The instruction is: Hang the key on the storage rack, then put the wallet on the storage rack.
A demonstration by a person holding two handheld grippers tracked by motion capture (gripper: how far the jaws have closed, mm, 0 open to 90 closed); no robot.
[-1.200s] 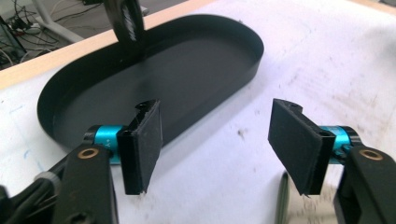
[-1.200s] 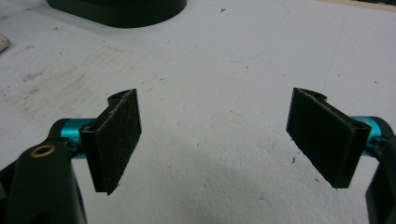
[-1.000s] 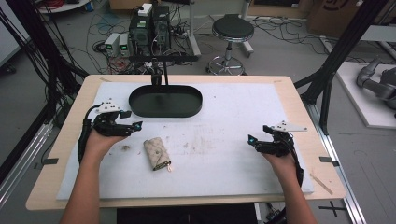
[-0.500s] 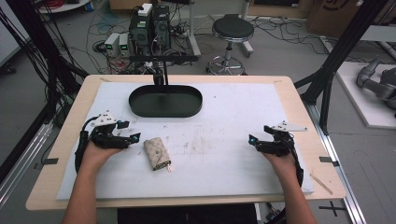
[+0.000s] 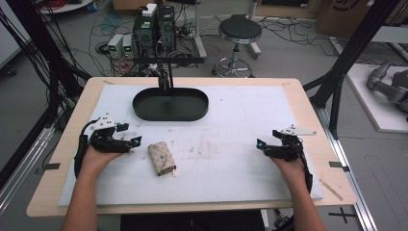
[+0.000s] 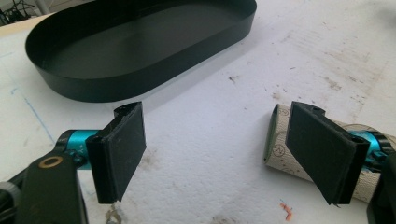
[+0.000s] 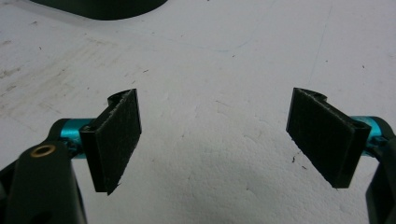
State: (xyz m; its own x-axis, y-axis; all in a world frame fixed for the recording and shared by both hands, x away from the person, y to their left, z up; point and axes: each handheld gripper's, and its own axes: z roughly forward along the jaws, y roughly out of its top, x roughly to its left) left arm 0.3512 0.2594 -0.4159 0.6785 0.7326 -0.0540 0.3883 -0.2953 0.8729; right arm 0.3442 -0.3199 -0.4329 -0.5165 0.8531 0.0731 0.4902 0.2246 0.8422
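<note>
Beige patterned key pouch [image 5: 161,159] is seen just right of the wide-open left tool [image 5: 135,140], below the black oval tray [image 5: 171,104]; right tool [image 5: 260,144] gapes empty.

Evenly lit from overhead, bright but soft. High view low-res and slightly soft throughout, far floor clutter mushy. White mat [image 5: 240,120] near blown out in both gripper views, stains still readable. Faint soft shadow under black tray [image 6: 140,51] on its near side, faint ones under the pads [image 7: 116,140] too. No hard glare; dull sheen on tray floor. Slight wide-angle stretch at gripper-view edges, near-bottom hardware blurred.
</note>
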